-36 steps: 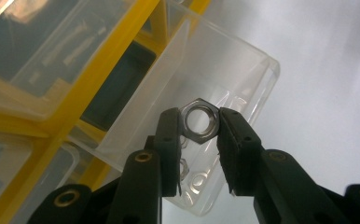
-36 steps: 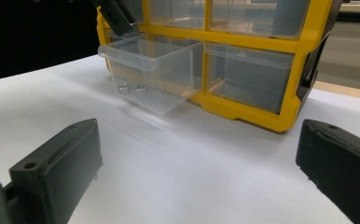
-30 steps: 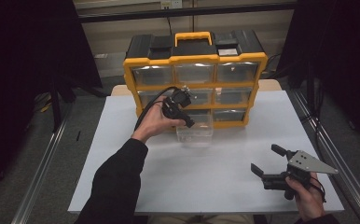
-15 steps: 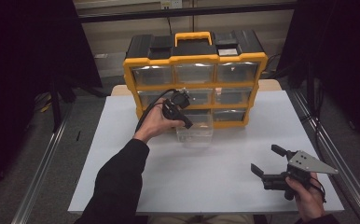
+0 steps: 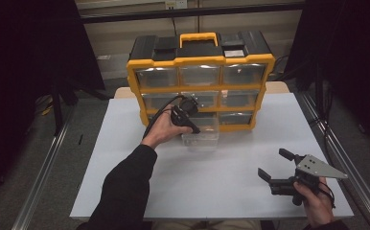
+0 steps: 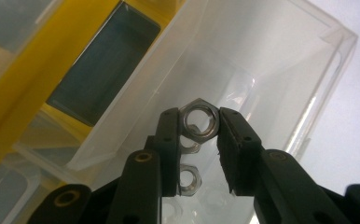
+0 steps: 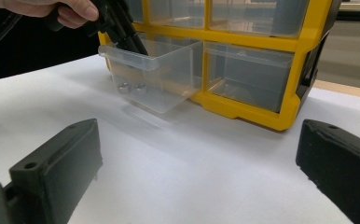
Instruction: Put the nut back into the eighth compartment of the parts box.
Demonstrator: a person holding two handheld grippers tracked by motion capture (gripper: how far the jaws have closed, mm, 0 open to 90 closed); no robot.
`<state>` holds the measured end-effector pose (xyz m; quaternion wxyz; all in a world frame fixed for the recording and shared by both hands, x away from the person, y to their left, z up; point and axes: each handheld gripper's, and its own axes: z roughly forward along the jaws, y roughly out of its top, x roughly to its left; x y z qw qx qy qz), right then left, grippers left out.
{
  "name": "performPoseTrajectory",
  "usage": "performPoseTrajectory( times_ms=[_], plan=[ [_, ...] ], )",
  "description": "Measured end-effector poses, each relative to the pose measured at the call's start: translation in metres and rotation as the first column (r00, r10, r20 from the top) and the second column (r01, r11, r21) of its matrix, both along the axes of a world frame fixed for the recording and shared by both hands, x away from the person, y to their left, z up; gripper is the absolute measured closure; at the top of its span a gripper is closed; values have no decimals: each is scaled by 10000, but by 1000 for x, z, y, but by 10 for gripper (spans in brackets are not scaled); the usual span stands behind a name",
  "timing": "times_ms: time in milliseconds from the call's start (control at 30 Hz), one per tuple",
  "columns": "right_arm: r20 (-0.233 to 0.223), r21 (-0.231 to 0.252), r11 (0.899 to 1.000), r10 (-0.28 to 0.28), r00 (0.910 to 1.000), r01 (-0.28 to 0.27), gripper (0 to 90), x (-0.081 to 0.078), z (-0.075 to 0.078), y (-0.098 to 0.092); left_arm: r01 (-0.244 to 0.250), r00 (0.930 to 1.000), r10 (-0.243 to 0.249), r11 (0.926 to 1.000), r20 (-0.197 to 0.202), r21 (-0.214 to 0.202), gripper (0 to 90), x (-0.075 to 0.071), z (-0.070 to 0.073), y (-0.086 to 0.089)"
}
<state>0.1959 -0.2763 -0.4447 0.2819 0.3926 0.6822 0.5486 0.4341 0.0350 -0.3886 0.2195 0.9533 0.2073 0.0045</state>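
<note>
One white tabletop (image 5: 221, 177) carries everything here; it stands in a dim room, with dark curtains at both sides and a pale wall behind. At its far edge stands a yellow and black organizer (image 5: 201, 79) with a carrying handle on top and clear drawers in three rows of three. One drawer (image 5: 201, 134) of the bottom row is pulled out over the tabletop.

The left gripper (image 5: 192, 128) reaches down into this open drawer. Its jaws are closed a good part of the way and press on a hex nut (image 6: 199, 121), one pad on each side, so the nut is held just above the drawer floor. In the left gripper view, two more nuts (image 6: 189, 178) lie below the held one (a jaw covers part of each). The right gripper view shows two small nuts on the drawer bottom, seen blurred through the clear wall.

The right gripper (image 5: 278, 165) rests low near the front right corner of the tabletop, well apart from the organizer. Its jaws stand wide apart with nothing between them.

What the closed drawers contain is hard to make out, because their fronts reflect the light. The left hand (image 5: 163, 132) hides part of the middle row.
</note>
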Motion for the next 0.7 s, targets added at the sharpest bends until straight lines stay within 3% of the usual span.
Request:
performPoseTrajectory(
  times_ms=[33, 100, 300, 433, 567, 667, 700],
  plan=[
    [1, 5, 10000, -4, 10000, 4, 3, 0, 0, 0, 119, 9998, -117, 9997, -151, 189, 702, 1, 0, 0],
    [-19, 5, 10000, -4, 10000, 4, 3, 0, 0, 0, 129, 9997, -126, 9998, -202, 149, 701, 2, -2, 0],
    [-32, 3, 10000, 10, 10000, -10, 3, 0, 0, 0, -36, 10000, 37, 9999, -37, 131, 701, 4, -7, 1],
    [-24, 3, 10000, 26, 10000, -26, 3, -1, 0, 0, -73, 9998, 74, 10000, -189, 66, 699, 5, -9, 2],
    [-47, 18, 10000, 7, 10000, -7, 3, -1, 0, 0, -118, 9999, 118, 9999, 39, 16, 696, 4, -11, 1],
    [-19, -14, 10000, 60, 10000, -60, 3, 0, 0, 0, -196, 9998, 196, 9998, -79, 31, 697, 4, -8, 3],
    [-27, -9, 10000, 59, 10000, -59, 3, 0, 0, 0, -415, 9991, 414, 9990, -43, -193, 700, 3, -8, 3]
  ],
)
